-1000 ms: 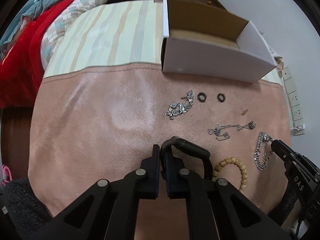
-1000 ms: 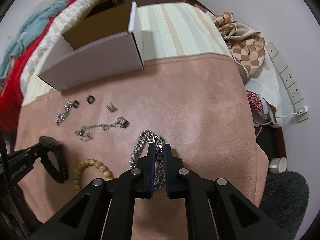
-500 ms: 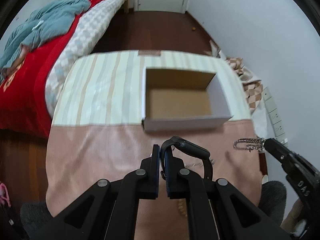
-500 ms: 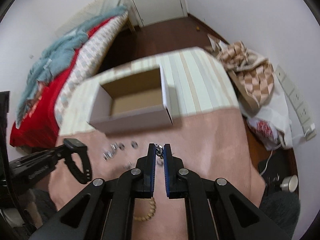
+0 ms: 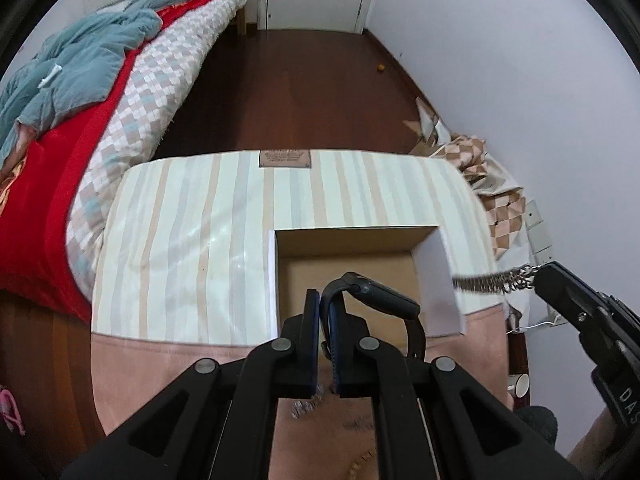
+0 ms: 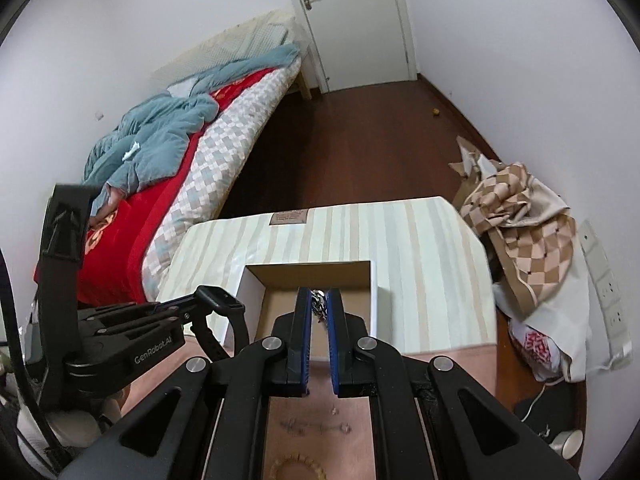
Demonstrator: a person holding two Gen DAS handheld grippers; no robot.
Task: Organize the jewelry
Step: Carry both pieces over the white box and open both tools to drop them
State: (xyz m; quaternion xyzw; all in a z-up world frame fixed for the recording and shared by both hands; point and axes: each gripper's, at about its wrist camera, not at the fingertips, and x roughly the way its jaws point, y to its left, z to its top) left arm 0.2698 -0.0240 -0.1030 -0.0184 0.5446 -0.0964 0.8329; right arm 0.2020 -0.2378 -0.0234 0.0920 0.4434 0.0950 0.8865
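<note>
The left claw [image 5: 325, 312] is clamped on the strap of a black smartwatch [image 5: 376, 300], its smooth rubbery band looping above the open cardboard box [image 5: 438, 280]. The right claw [image 6: 319, 308] pinches a silver curb-link chain [image 6: 318, 305], metal links bunched between blue pads, also over the box. A wooden bead bracelet [image 6: 298, 468] lies on the near pink suede-like cloth [image 5: 160, 376].

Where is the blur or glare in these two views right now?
Left wrist view: the silver chain is motion-smeared, and glare streaks the striped mattress cover. Right wrist view: the mattress's right edge smears, and the beaded bracelet is soft.
</note>
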